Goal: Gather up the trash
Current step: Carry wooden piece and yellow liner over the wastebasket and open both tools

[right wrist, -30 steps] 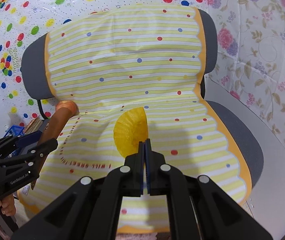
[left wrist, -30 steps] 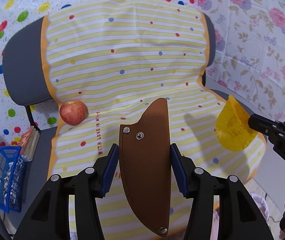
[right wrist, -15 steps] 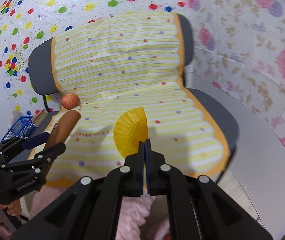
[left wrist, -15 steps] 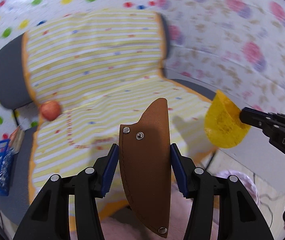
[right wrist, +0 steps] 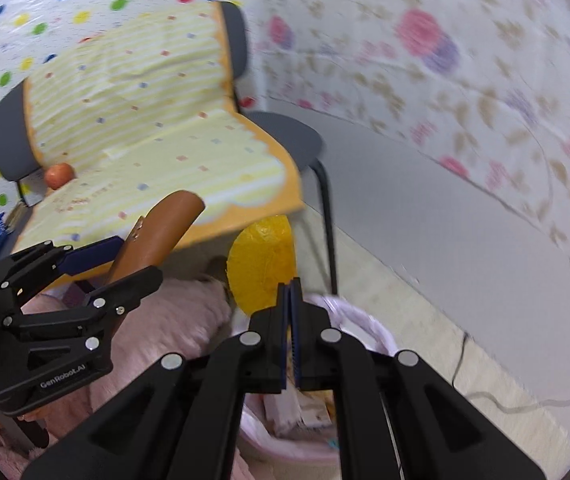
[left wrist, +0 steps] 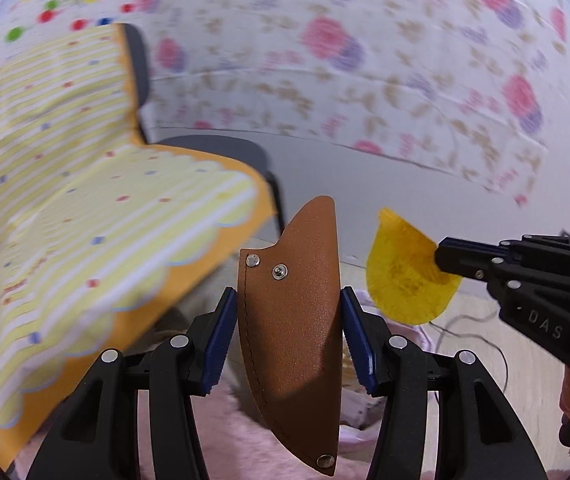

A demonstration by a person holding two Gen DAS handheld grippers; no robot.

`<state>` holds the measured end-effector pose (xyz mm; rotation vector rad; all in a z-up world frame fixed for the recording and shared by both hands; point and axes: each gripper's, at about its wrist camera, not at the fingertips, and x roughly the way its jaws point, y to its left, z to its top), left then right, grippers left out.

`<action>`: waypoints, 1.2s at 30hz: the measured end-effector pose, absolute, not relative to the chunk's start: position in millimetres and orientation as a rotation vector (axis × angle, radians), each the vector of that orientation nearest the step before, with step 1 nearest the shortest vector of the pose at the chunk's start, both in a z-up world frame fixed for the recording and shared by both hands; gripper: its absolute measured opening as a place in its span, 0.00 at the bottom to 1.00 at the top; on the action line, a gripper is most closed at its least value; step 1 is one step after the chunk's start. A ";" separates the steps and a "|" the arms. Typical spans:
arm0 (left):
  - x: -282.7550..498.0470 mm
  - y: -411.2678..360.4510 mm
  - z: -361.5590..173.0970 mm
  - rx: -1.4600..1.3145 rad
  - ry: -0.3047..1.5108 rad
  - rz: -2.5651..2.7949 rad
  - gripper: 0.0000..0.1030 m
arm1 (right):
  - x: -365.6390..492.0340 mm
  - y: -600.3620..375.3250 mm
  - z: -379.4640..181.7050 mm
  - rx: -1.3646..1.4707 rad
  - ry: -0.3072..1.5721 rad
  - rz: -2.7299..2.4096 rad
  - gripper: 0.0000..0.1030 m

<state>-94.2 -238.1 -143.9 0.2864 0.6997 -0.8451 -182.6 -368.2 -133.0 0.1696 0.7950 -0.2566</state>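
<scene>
- The left tool (left wrist: 289,328) clamps a brown leather sheath (left wrist: 293,320) between its blue pads (left wrist: 221,332), the sheath's tip pointing up and forward
- The right tool (right wrist: 290,292) is pinched tight on the edge of a yellow paper cupcake liner (right wrist: 261,264), which stands up above its fingertips
- In the left wrist view the liner (left wrist: 405,276) hangs just right of the sheath, apart from it
- Below the right tool sits a pale pink bin (right wrist: 365,328) with scraps of paper inside, beside a fluffy pink rug (right wrist: 157,320)
- Further off stands a grey chair (right wrist: 297,140) draped in a yellow striped cloth (right wrist: 145,120), with a red apple (right wrist: 59,175) resting on the seat near the backrest
- Behind are a floral sheet (right wrist: 445,80) and a dotted sheet (right wrist: 45,0) on the wall
</scene>
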 end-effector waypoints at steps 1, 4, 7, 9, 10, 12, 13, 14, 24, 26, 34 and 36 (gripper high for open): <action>-97.7 -244.2 -147.8 0.298 0.709 -0.860 0.51 | -188.2 -371.1 -137.0 0.178 0.801 -0.272 0.02; -102.3 -257.0 -160.2 0.320 0.752 -0.888 0.51 | -200.5 -378.1 -146.5 0.202 0.819 -0.296 0.02; -101.4 -267.4 -175.3 0.337 0.810 -0.902 0.51 | -208.4 -386.1 -159.1 0.232 0.849 -0.311 0.02; -96.8 -271.4 -181.7 0.342 0.840 -0.900 0.51 | -207.9 -390.6 -166.2 0.248 0.866 -0.314 0.02; -94.5 -272.9 -184.5 0.344 0.853 -0.901 0.51 | -206.2 -392.1 -168.4 0.254 0.871 -0.315 0.02; -88.6 -276.0 -189.9 0.346 0.875 -0.895 0.51 | -202.2 -396.8 -176.9 0.262 0.883 -0.315 0.02; -86.0 -277.6 -192.1 0.349 0.882 -0.895 0.51 | -199.2 -399.1 -181.9 0.263 0.892 -0.319 0.02; -83.0 -280.4 -195.0 0.354 0.891 -0.894 0.51 | -195.5 -403.1 -189.4 0.274 0.907 -0.321 0.02; -66.4 -290.8 -207.9 0.336 0.952 -0.874 0.70 | -179.8 -417.4 -218.6 0.344 0.970 -0.307 0.30; -63.9 -287.9 -208.1 0.327 0.957 -0.866 0.70 | -180.6 -418.0 -218.7 0.348 0.969 -0.312 0.30; -65.4 -260.3 -187.9 0.308 0.934 -0.774 0.85 | -191.9 -417.0 -201.4 0.316 0.965 -0.344 0.47; -67.9 -249.7 -175.9 0.305 0.919 -0.758 0.86 | -195.5 -416.0 -192.7 0.316 0.957 -0.354 0.58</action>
